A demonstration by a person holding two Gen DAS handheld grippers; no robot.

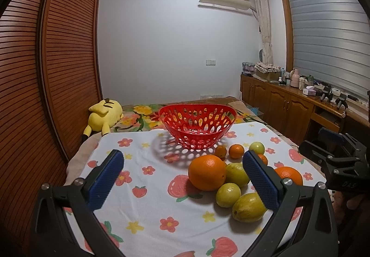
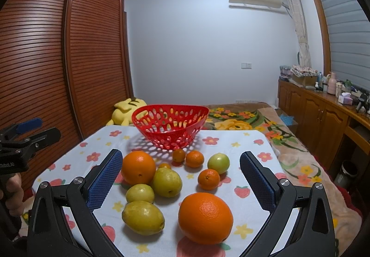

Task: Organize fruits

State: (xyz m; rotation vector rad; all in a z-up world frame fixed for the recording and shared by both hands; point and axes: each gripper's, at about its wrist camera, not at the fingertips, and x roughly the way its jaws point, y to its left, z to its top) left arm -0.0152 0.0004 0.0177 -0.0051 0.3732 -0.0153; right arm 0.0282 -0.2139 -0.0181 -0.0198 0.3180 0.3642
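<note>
An empty red perforated basket (image 1: 197, 126) (image 2: 170, 126) stands at the far side of a flower-print cloth (image 1: 150, 187) (image 2: 231, 143). In front of it lie loose fruits: two large oranges (image 1: 207, 172) (image 2: 205, 217) (image 2: 138, 167), several small tangerines (image 2: 208, 179) (image 1: 236, 151) and several yellow-green fruits (image 1: 228, 195) (image 2: 143, 217) (image 2: 218, 163). My left gripper (image 1: 182, 178) is open, hovering over the cloth left of the fruit pile. My right gripper (image 2: 181, 178) is open above the pile, holding nothing. Each gripper shows at the edge of the other's view.
A yellow plush toy (image 1: 105, 117) (image 2: 126, 111) lies on the bed behind the cloth, by a slatted wooden wardrobe (image 1: 57, 67). A wooden cabinet (image 1: 289, 104) with clutter runs along the right wall. A person's hand (image 2: 12, 192) holds the left gripper's handle.
</note>
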